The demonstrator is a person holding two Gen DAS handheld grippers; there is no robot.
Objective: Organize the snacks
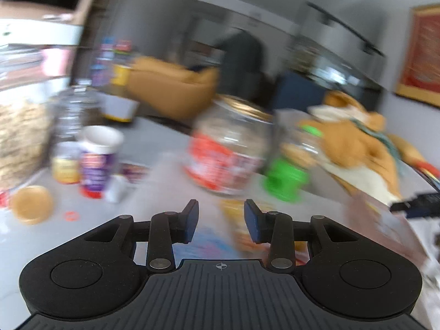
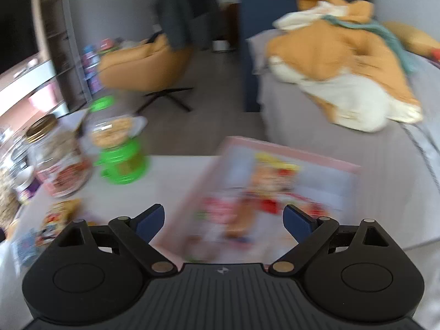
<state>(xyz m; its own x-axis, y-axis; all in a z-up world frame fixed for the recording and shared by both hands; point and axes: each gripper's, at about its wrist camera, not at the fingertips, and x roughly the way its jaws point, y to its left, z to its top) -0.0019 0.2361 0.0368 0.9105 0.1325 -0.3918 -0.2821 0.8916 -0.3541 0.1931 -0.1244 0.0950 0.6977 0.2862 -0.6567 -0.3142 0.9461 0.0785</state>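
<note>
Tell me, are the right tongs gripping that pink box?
No, the right tongs stand wide open above the pink box, their pads clear of it.

Pink box (image 2: 277,187) w/ cartoon print, green-based jar (image 2: 121,148), red-label jar (image 1: 228,148), orange/white plush (image 2: 338,63).

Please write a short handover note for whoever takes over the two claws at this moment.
Left claw: part open, holding nothing, above a small yellow snack packet.
Right claw: wide open, empty, over the flat pink picture box on the white table.
Behind it: clear glass jar with gold lid and red label, green-based clear snack dispenser.
Far left: purple-labelled white tub, loose round tan lid.
Done: too blurred to judge.
Left: loose items are scattered, so sorting seems unfinished.
</note>
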